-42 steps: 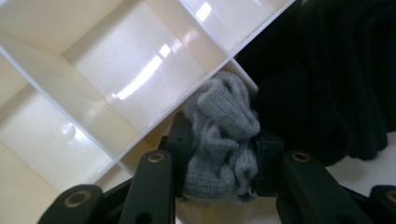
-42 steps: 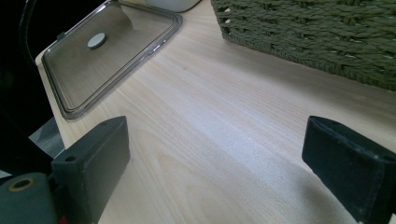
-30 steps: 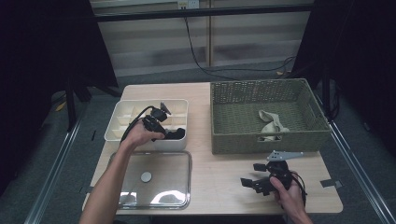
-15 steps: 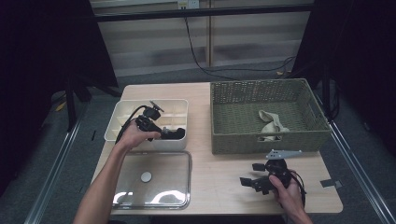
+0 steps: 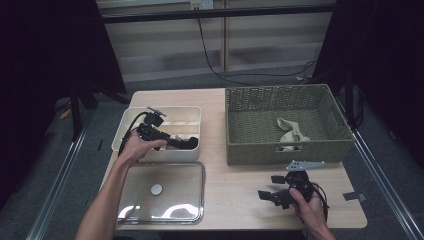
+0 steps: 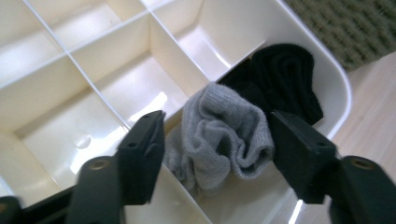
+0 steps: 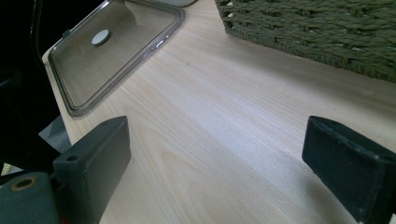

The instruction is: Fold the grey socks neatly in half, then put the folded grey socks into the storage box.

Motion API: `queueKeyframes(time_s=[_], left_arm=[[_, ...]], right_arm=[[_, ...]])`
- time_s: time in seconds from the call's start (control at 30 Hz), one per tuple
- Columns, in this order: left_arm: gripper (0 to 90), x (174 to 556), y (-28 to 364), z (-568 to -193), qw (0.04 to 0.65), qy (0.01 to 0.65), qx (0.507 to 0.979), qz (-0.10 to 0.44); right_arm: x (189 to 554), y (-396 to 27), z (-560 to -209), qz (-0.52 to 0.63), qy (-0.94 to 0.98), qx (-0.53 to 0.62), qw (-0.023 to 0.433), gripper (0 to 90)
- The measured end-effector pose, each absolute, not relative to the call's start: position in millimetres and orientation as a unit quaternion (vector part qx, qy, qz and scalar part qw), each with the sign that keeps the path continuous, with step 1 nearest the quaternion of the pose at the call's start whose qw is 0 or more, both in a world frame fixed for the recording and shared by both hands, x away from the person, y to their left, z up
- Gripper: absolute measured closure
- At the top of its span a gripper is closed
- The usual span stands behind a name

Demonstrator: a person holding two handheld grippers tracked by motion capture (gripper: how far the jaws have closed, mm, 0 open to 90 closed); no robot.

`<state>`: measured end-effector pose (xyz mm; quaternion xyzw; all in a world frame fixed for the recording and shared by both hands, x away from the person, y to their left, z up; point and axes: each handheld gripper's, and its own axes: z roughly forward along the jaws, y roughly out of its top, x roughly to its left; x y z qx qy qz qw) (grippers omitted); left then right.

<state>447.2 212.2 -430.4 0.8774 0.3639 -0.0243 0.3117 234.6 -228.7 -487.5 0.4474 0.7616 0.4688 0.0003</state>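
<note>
The work in hand looks like sorting socks from the wicker basket (image 5: 250,107) into the white divided box (image 5: 131,117), and by the look of things it is partly done. A grey sock (image 6: 219,135) lies bunched in a compartment at the box's near right corner, with a black sock (image 6: 285,79) in the compartment just beyond the divider. The left tongs (image 6: 217,140) hang over the grey sock, one jaw on each side; the jaws have just been opening and now stand wide, their pads clear of the cloth, so this sock seems to be released in its place. In the high view the left tongs (image 5: 167,138) sit over the box's front right corner.

One pale sock (image 5: 290,132) lies in the basket, well apart from the box, so at least that one is left to move. The other compartments that show are bare. The right tongs (image 5: 280,194) rest low over the tabletop (image 5: 235,200) near the basket's front, jaws wide apart and holding nothing. The clear lid (image 5: 165,192) lies flat on the tabletop just in front of the box, so closing the box probably remains too.
</note>
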Motion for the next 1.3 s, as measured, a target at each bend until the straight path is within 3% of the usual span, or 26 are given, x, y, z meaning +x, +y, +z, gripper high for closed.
queueKeyframes(time_s=[0.13,0.27,0.67,0.87,1.07,1.3], left_arm=[[24.4,443.2,217.5,-428.8,0.326,0.361,0.873,-0.017],[22.4,429.4,221.8,-426.2,0.372,0.375,0.849,-0.008],[34.7,392.1,233.8,-418.1,0.426,0.375,0.823,0.036],[35.8,360.4,231.7,-422.3,0.445,0.359,0.820,0.032],[32.4,337.6,228.1,-425.5,0.461,0.346,0.817,0.032],[28.8,311.4,217.2,-440.3,0.460,0.316,0.830,0.012]], right_arm=[[234.2,-229.5,-487.4,0.470,0.761,0.448,0.001,7.7],[231.6,-231.6,-485.8,0.471,0.760,0.448,0.003,8.0],[236.7,-236.7,-480.4,0.479,0.755,0.448,0.019,10.2],[238.3,-245.1,-471.2,0.495,0.745,0.447,0.029,13.9],[239.9,-247.3,-464.5,0.498,0.744,0.444,0.033,20.1],[238.6,-251.8,-455.0,0.496,0.738,0.455,0.056,39.4]])
